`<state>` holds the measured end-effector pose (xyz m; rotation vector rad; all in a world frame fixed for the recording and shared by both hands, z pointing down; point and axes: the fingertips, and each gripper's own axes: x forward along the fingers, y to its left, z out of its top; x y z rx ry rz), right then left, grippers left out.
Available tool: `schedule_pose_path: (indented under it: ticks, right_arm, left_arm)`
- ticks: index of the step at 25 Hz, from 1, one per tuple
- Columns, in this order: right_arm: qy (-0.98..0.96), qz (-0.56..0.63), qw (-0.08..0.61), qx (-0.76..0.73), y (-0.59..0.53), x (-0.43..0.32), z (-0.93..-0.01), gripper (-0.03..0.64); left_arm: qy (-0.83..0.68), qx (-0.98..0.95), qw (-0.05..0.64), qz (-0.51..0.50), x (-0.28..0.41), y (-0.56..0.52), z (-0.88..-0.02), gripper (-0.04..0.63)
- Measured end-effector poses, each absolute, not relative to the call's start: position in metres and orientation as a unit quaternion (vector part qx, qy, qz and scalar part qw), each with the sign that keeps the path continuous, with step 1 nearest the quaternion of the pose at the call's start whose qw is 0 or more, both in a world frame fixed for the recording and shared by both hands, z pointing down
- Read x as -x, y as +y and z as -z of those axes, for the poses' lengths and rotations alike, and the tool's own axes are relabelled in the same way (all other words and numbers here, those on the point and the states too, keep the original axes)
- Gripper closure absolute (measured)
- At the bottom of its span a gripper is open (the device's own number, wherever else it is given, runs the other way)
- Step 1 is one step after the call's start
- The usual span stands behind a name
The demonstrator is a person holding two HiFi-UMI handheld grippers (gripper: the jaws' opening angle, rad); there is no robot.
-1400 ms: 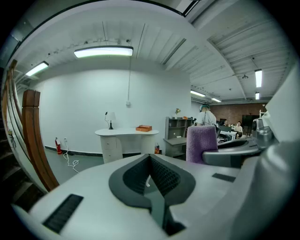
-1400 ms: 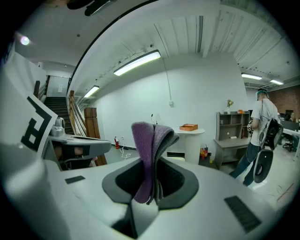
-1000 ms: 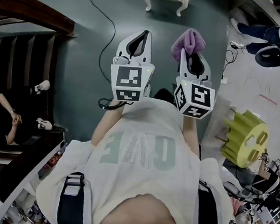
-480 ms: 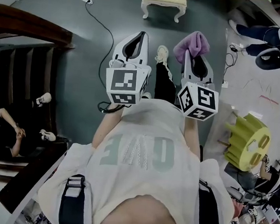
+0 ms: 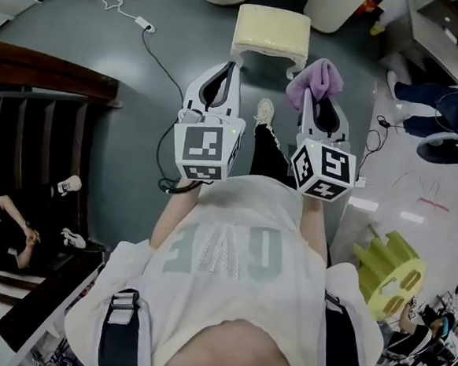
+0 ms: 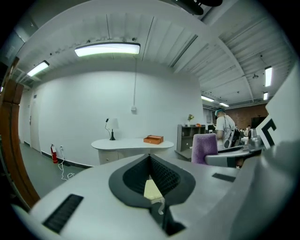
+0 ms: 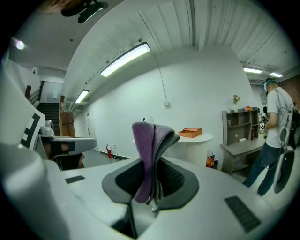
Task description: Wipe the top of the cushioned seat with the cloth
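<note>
The cushioned seat [image 5: 272, 32], a cream stool with curved white legs, stands on the dark floor just beyond both grippers in the head view. My right gripper [image 5: 311, 88] is shut on a folded purple cloth [image 5: 317, 73], which sticks up out of its tips near the seat's right front corner. In the right gripper view the cloth [image 7: 150, 145] hangs pinched in my right gripper [image 7: 153, 157]. My left gripper [image 5: 233, 66] is shut and holds nothing, level with the seat's left front leg. A sliver of the cream seat [image 6: 152, 190] shows through my left gripper [image 6: 149, 155].
A cable with a power strip [image 5: 143, 23] trails across the floor at the upper left. Dark wooden steps [image 5: 48, 69] with a seated person [image 5: 5, 224] lie to the left. A yellow-green stool [image 5: 388, 270] stands at the right. Another person [image 5: 433, 99] stands at the upper right.
The seat has come down the head view from the top edge to just beyond the gripper tips. Both grippers stayed shut, with the cloth still in the right one.
</note>
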<state>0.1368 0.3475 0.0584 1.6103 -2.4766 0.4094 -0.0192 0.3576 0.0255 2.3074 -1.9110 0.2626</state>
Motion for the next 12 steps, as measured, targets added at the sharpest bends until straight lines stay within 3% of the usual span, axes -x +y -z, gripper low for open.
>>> schedule_pose_path:
  ticks: [12]
  right_arm:
    - [-0.855, -0.113, 0.098, -0.496, 0.117, -0.123, -0.03, 0.529]
  left_arm:
    - [-0.644, -0.758, 0.041, -0.095, 0.008, 0.123, 0.005, 0.589]
